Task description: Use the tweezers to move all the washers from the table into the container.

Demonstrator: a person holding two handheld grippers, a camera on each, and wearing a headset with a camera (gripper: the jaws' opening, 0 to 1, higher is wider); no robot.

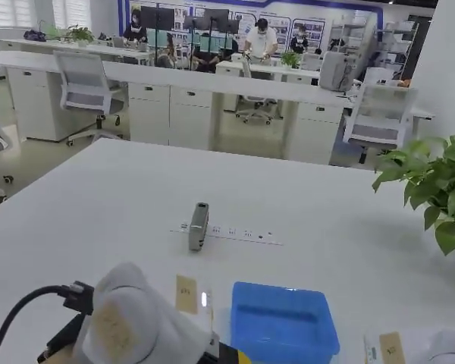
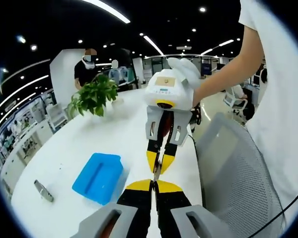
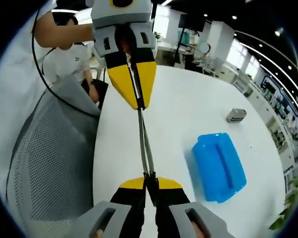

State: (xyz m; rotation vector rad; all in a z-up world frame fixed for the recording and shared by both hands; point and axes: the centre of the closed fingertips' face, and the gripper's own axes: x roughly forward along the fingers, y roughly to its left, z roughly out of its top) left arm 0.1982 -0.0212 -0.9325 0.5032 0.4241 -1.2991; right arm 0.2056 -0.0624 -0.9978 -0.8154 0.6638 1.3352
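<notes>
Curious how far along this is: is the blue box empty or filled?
Empty, as far as shows: the blue container looks bare inside in the head view and both gripper views. Something tiny could escape notice.

White table (image 1: 98, 197): carries one small grey block-shaped device (image 1: 199, 226), lying at one end of a flush socket strip (image 1: 243, 234). Leafy green plant (image 1: 440, 189) at the table's right edge. Grey mesh chair (image 2: 233, 168) beside the table. Beyond: white desks (image 1: 212, 95), office chairs (image 1: 87, 87), several people (image 1: 260, 39).
</notes>
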